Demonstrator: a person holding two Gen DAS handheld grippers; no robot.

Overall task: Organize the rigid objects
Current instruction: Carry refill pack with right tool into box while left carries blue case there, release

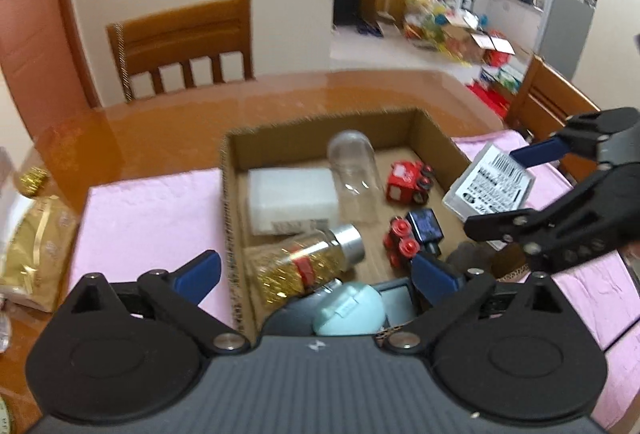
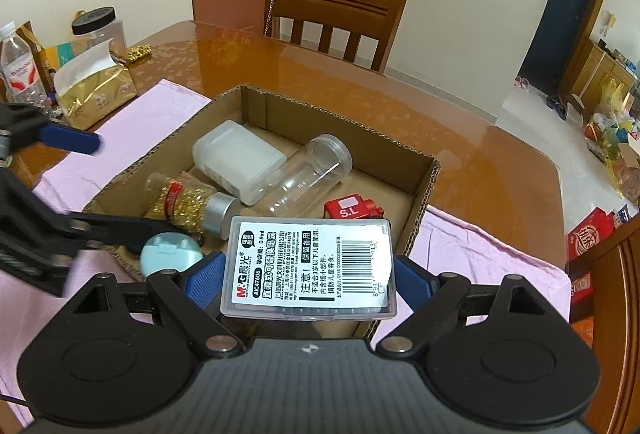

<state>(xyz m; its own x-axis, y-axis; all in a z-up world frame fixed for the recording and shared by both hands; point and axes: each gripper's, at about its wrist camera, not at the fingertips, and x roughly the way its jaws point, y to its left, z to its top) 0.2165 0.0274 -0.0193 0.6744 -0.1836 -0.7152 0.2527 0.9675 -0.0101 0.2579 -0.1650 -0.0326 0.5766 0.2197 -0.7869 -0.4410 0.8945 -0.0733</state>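
A cardboard box (image 1: 304, 125) (image 2: 340, 121) sits on a pink mat on the table. Inside lie a white plastic case (image 1: 290, 199) (image 2: 236, 153), a clear jar (image 1: 354, 173) (image 2: 308, 173), a bottle of gold beads (image 1: 304, 266) (image 2: 184, 201), red toy vehicles (image 1: 408, 179) (image 2: 352, 209), a small black block (image 1: 426, 228) and a teal egg-shaped case (image 1: 348, 310) (image 2: 172, 252). My right gripper (image 2: 310, 280) (image 1: 516, 185) is shut on a clear labelled box (image 2: 310, 268) (image 1: 490, 189), held over the cardboard box's near right edge. My left gripper (image 1: 316, 274) is open over the near end, above the teal case.
A gold pouch (image 2: 96, 97) (image 1: 32, 254), a water bottle (image 2: 18, 65) and a black-lidded jar (image 2: 100, 29) stand at the table's left. Wooden chairs (image 1: 184, 45) (image 2: 336, 17) stand at the far side and at the right (image 1: 548, 101). The pink mat (image 1: 152, 218) surrounds the box.
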